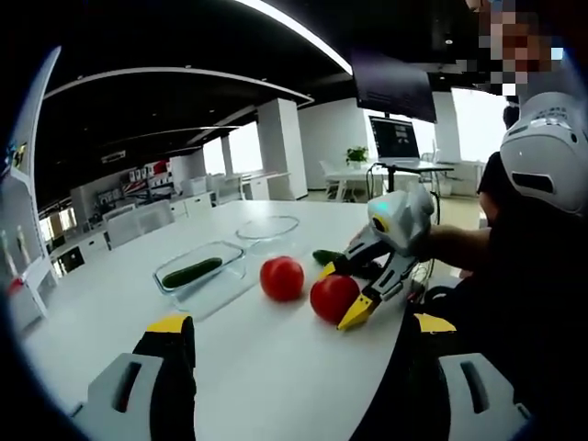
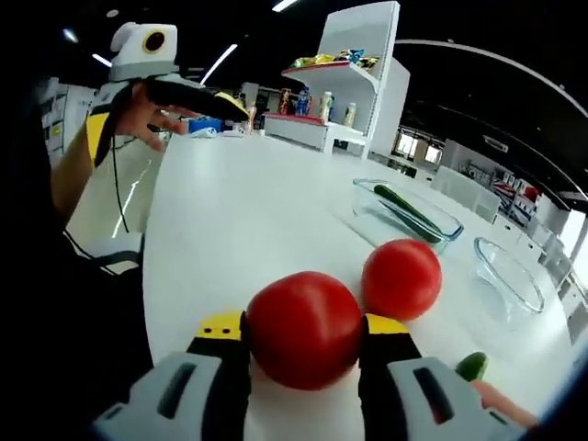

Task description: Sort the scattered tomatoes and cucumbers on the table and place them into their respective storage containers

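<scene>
The right gripper (image 2: 303, 344) has its jaws closed around a tomato (image 2: 303, 342) on the table (image 2: 230, 220), beside another tomato (image 2: 401, 278). The left gripper (image 1: 294, 354) hovers wide open, holding nothing. One cucumber (image 1: 191, 272) lies in the dish (image 1: 225, 253)

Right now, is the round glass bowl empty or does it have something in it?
Empty. The round glass bowl shows only clear glass and the white table through it. The one stored cucumber lies in the rectangular glass container beside it.
</scene>
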Available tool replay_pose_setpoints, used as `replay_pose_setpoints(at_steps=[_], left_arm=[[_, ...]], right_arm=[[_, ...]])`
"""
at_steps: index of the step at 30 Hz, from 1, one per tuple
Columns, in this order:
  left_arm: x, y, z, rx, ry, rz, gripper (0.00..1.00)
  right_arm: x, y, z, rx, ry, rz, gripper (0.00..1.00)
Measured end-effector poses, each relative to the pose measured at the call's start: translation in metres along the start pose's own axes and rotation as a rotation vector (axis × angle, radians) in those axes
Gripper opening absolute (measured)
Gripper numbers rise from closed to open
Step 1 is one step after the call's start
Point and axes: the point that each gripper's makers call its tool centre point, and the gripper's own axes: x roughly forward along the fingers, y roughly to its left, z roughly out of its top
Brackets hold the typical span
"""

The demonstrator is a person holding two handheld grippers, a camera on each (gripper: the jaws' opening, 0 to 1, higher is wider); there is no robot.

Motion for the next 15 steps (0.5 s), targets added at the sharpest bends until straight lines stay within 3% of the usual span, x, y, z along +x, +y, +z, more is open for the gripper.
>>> replay_pose_setpoints(at_steps=[3,9,15], left_arm=[[0.001,0.001,0.0,-0.001,0.001,0.003,0.95],[0.002,-0.003,0.003,0.01,0.003,-0.004,0.95],[0.002,-0.004,0.005,0.021,0.002,-0.002,0.95]], right_arm=[[-0.006,-0.005,0.01,0.05,-0.041,0.003,0.44],[-0.019,-0.021,0.02,0.066,-0.065,-0.026,0.44],[-0.045,-0.059,0.037,0.135,-0.116,-0.069,0.44]])
